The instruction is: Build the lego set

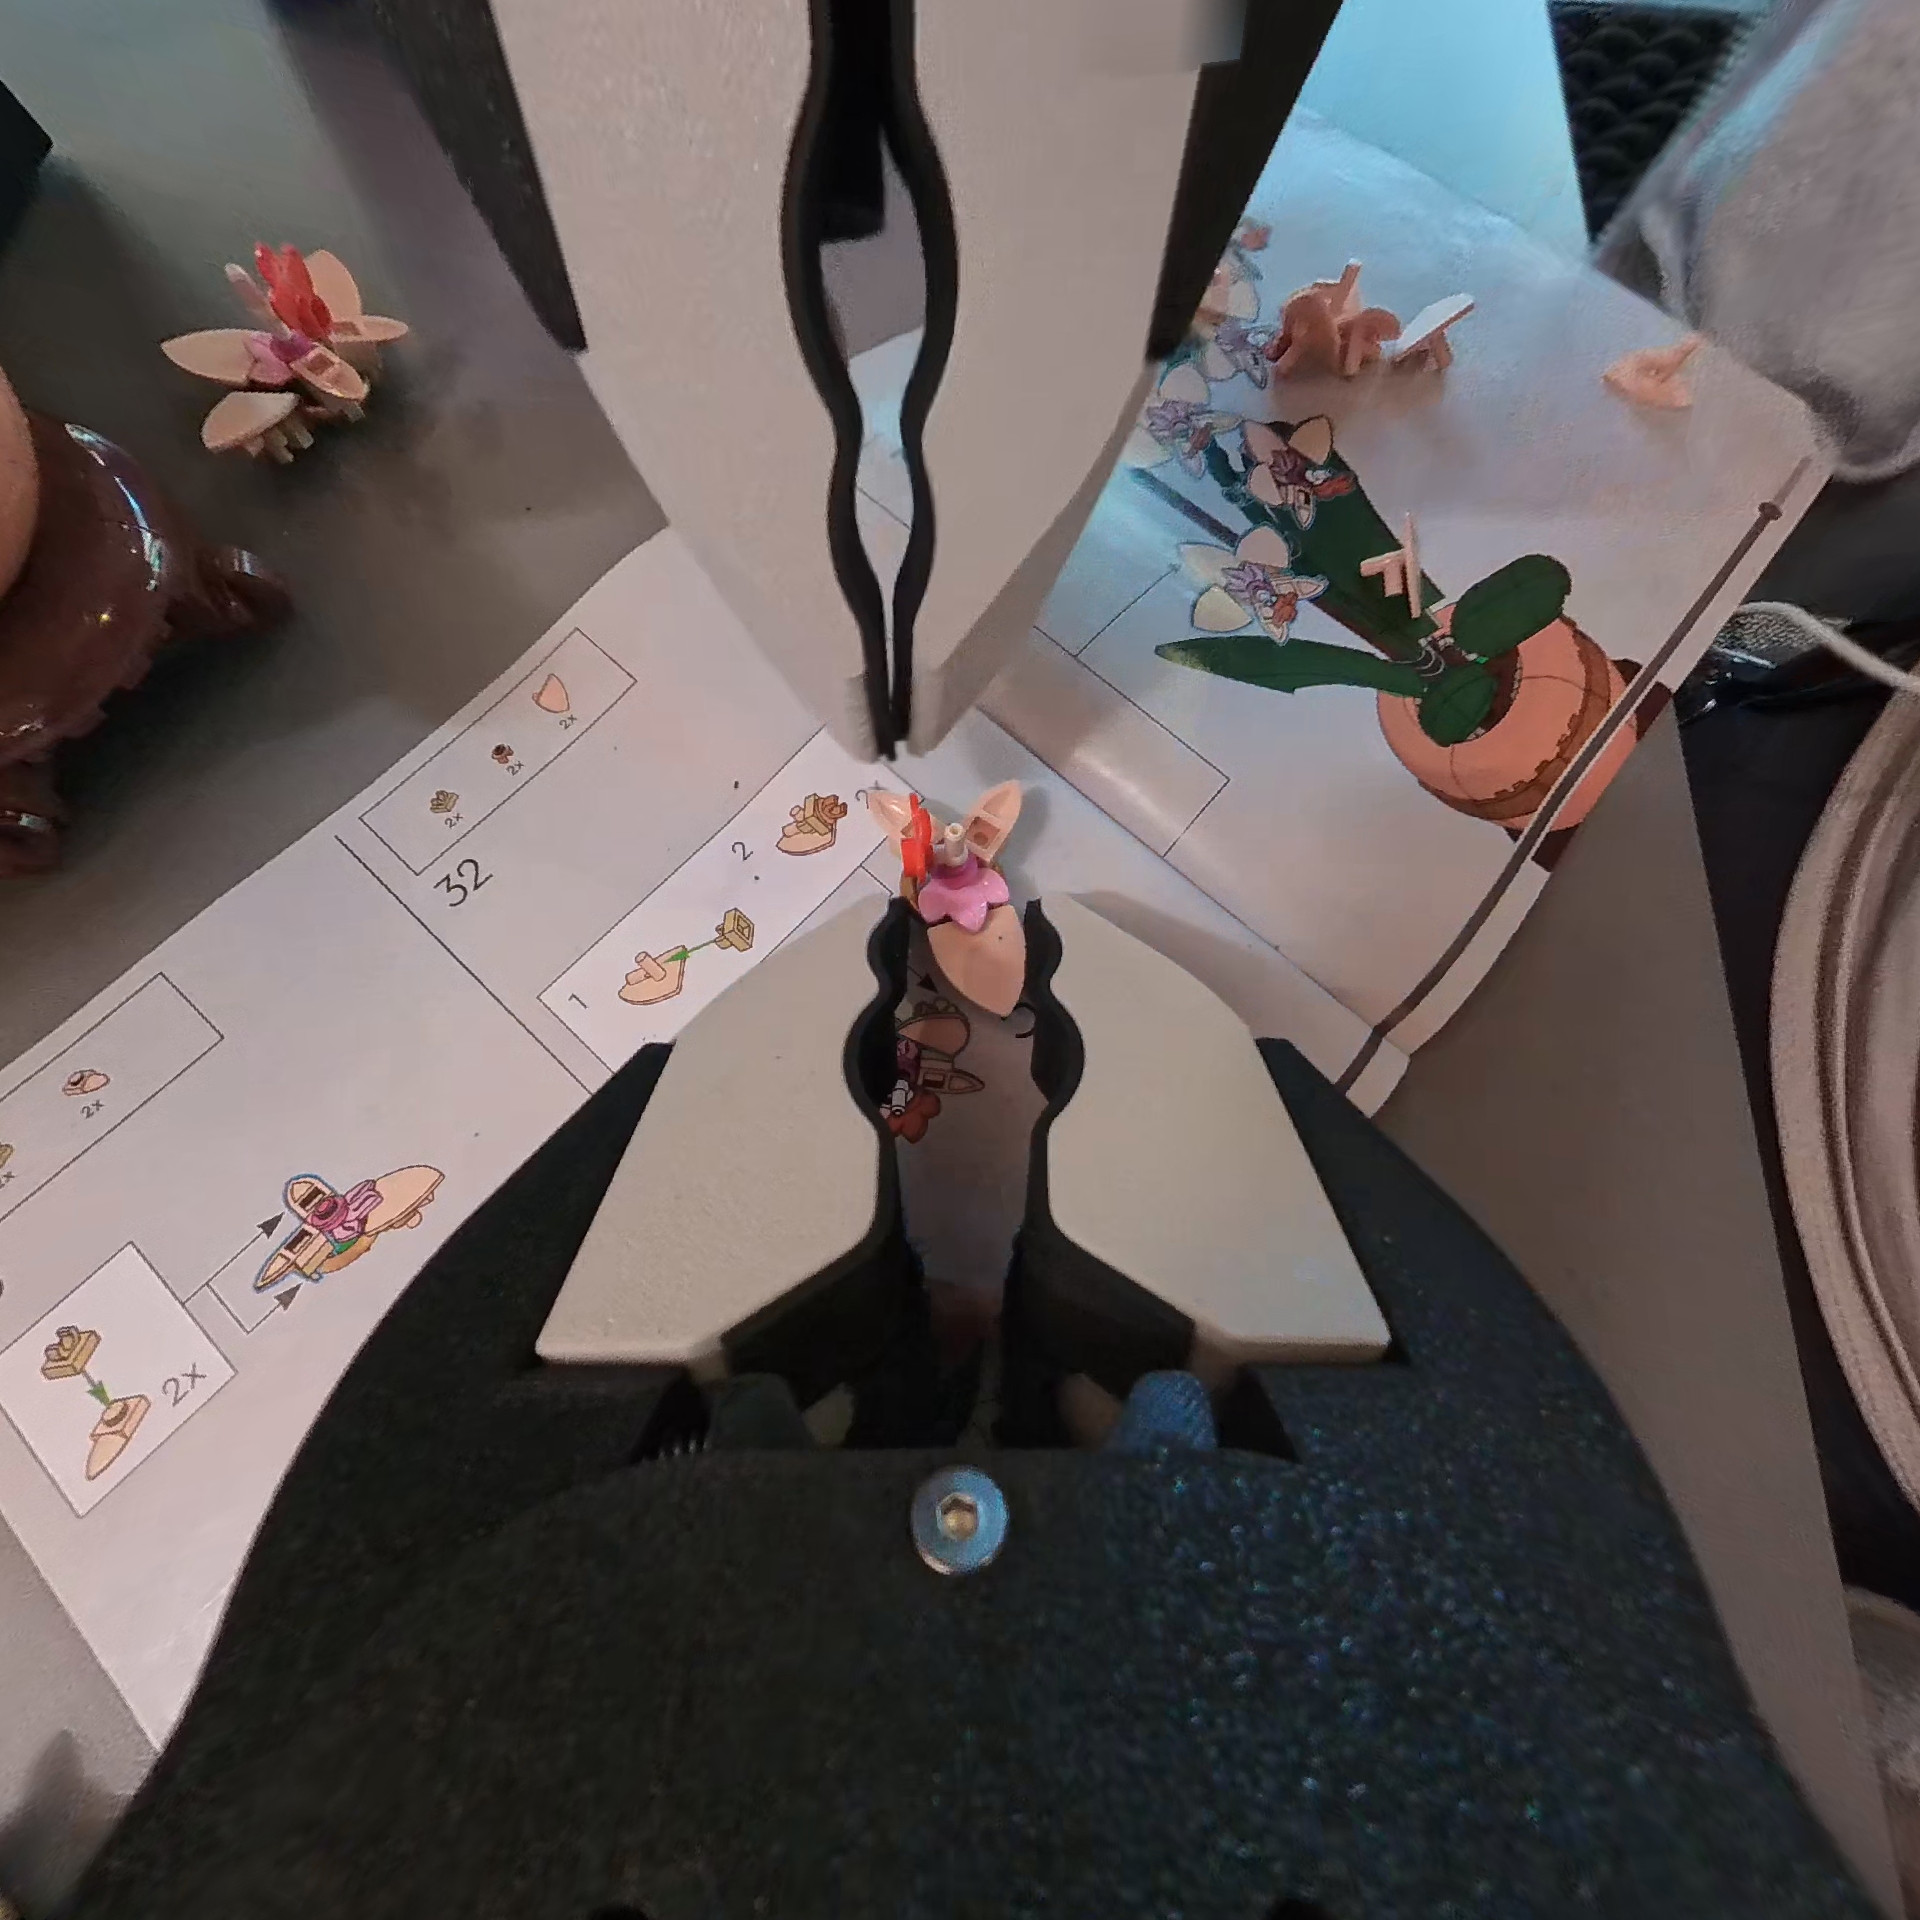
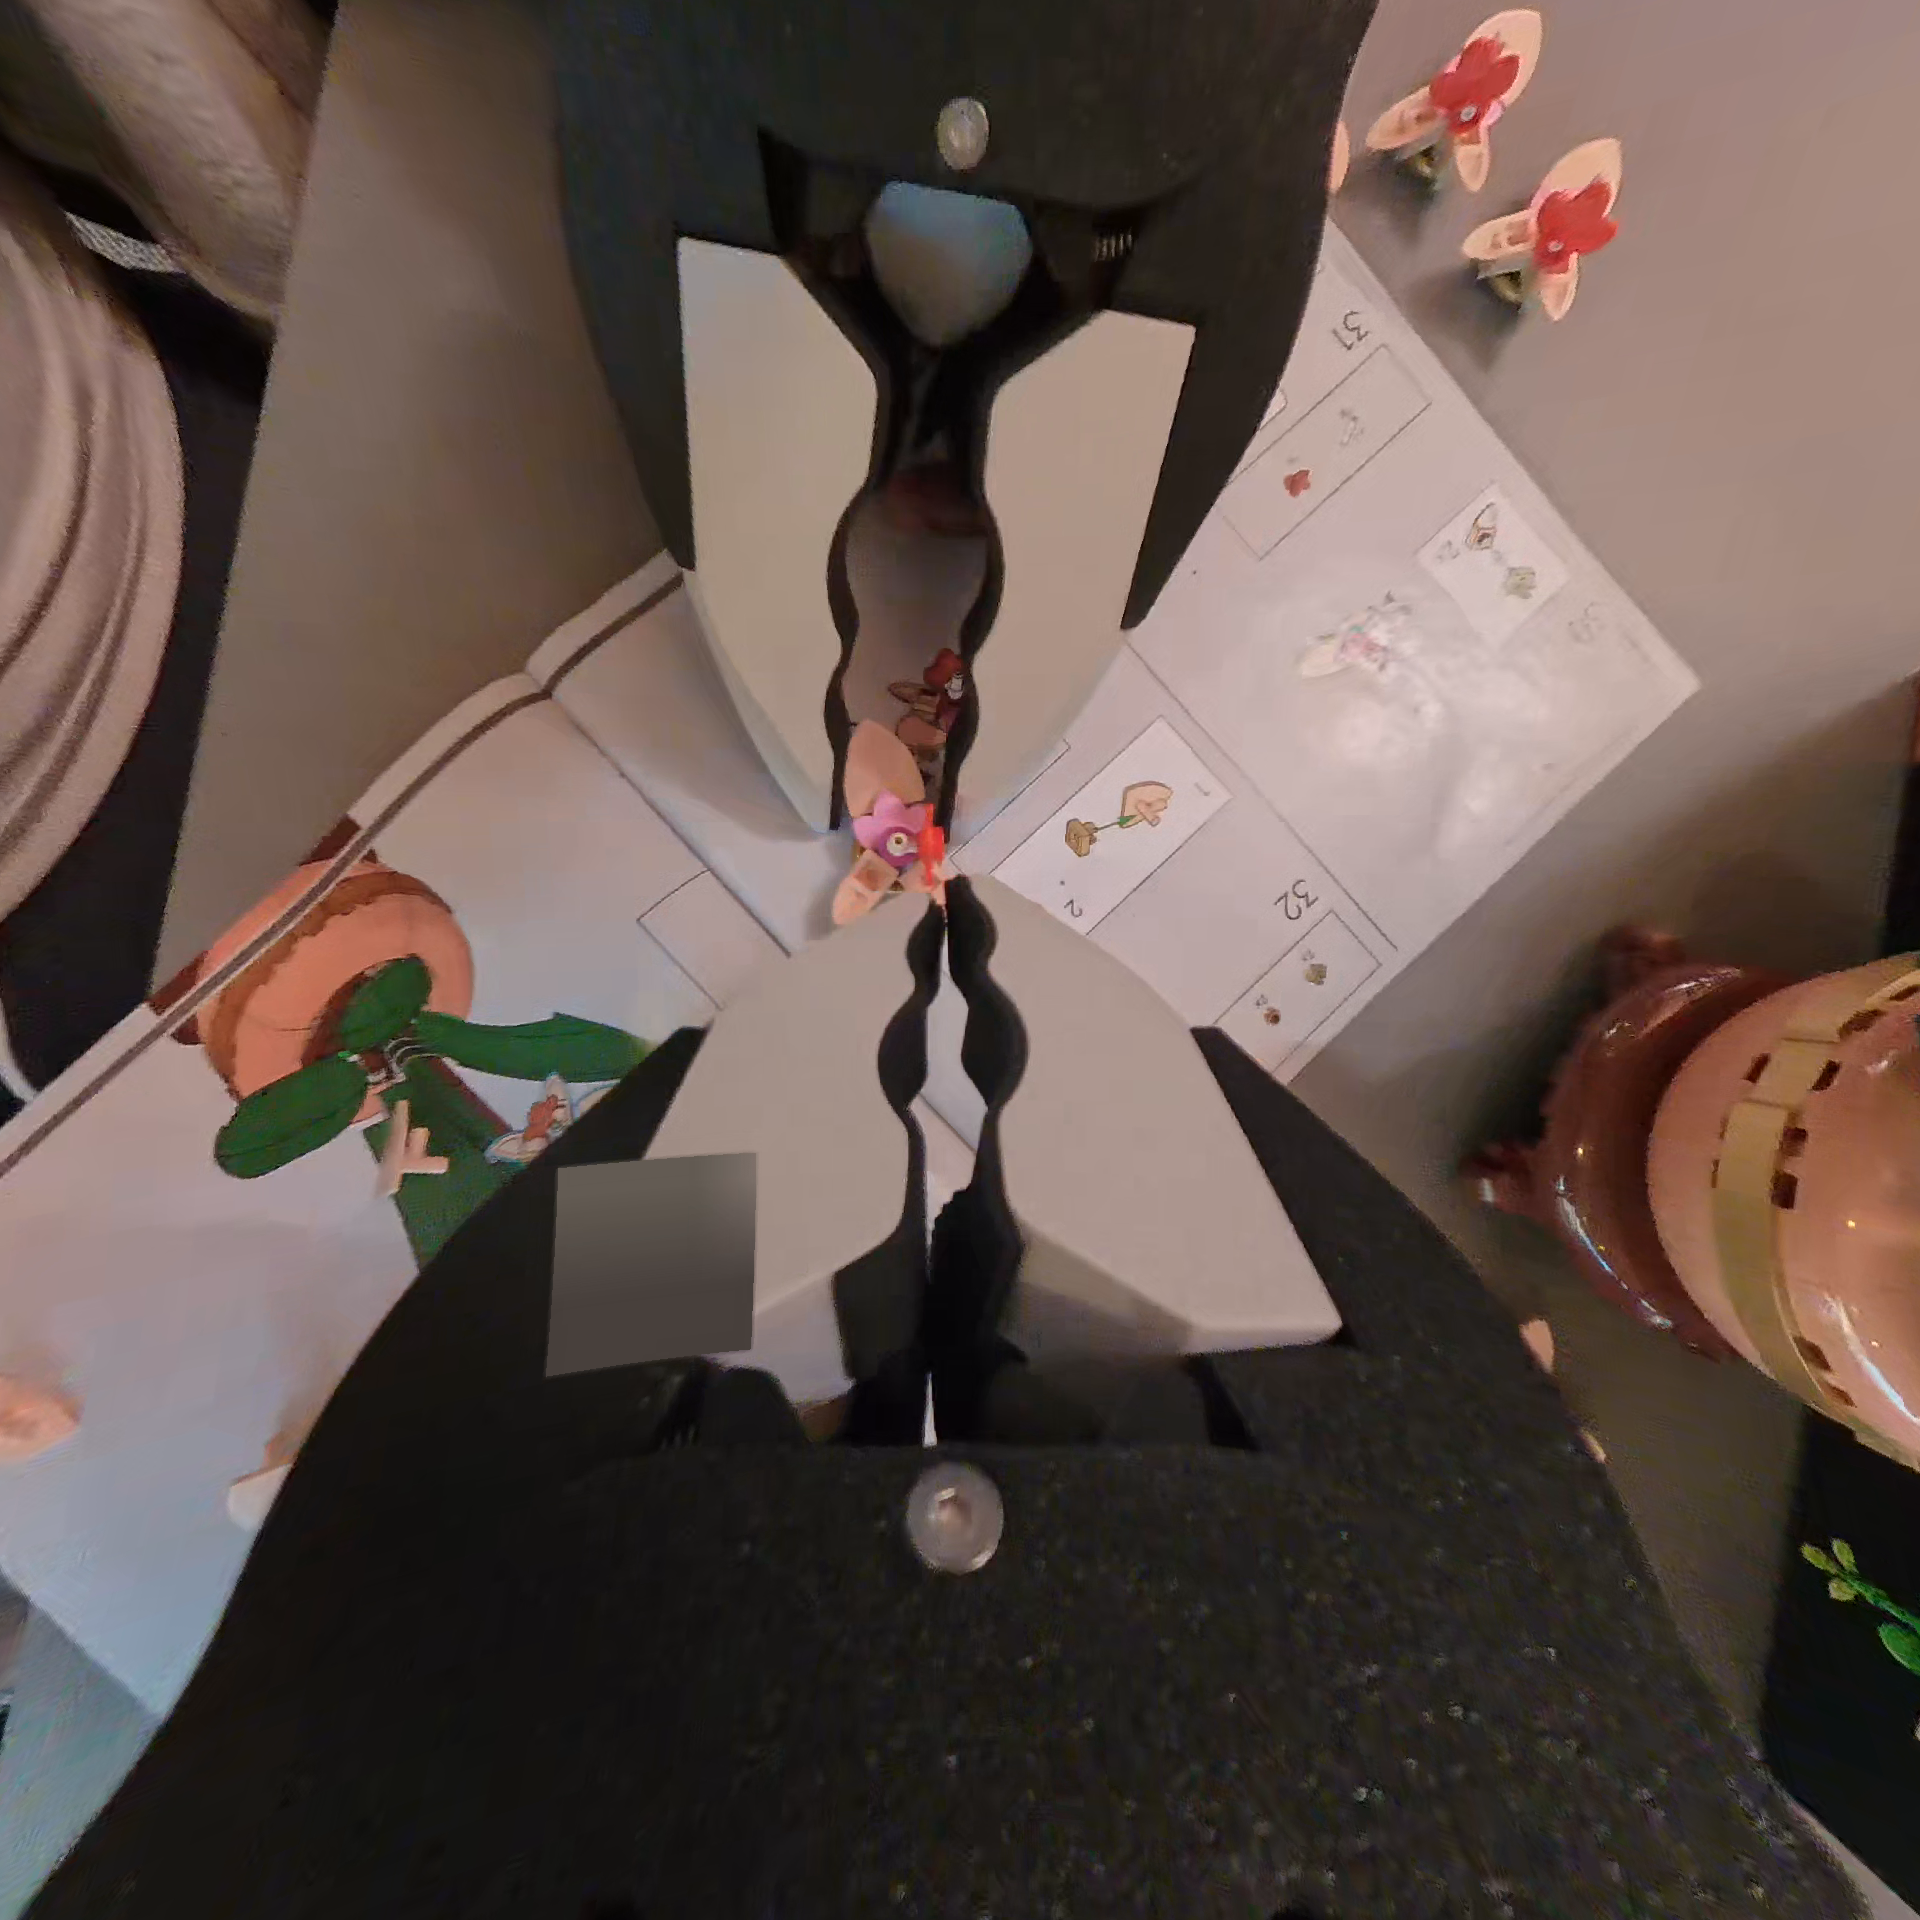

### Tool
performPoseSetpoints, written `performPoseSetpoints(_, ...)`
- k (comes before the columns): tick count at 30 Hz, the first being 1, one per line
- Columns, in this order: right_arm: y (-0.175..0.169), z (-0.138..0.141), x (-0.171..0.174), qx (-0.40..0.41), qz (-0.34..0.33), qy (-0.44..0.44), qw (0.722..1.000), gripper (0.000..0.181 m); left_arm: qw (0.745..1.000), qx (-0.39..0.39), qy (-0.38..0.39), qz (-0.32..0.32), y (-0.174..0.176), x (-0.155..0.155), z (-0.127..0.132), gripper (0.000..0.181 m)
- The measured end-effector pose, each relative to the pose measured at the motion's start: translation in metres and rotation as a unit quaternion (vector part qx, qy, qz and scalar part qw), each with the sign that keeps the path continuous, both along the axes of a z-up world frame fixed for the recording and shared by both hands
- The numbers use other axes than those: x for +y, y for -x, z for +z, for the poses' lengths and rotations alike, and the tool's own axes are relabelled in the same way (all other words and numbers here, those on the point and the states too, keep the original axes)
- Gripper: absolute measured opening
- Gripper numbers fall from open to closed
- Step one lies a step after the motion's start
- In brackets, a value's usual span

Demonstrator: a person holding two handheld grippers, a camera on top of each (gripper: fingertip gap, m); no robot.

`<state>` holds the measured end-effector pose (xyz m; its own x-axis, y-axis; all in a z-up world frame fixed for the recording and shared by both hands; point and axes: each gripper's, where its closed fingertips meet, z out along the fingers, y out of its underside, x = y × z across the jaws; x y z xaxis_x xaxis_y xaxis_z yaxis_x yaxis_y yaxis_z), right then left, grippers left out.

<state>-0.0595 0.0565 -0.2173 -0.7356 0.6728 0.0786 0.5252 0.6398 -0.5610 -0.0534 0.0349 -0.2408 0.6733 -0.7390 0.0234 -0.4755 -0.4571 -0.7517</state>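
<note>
Above grey table (image 1: 499, 499), left gripper (image 1: 961, 925) grips flower (image 1: 961, 904).

Wrist views face each other, close above shared booklet (image 1: 436, 997).

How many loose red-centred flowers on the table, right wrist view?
2, on the grey table beyond the booklet: one flower at the top edge, the other flower just below. More may be hidden.

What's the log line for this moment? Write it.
left gripper: holding flower | right gripper: shut, tips near flower | over instruction booklet
</note>
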Motion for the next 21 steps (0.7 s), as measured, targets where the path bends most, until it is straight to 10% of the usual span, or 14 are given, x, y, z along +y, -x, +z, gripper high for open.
performPoseSetpoints(21, 0.002, -0.012, -0.005, -0.015, -0.007, 0.011, 1.000, 0.012, 0.999, 0.022, -0.006, 0.037, 0.017, 0.002, 0.001, 0.035)
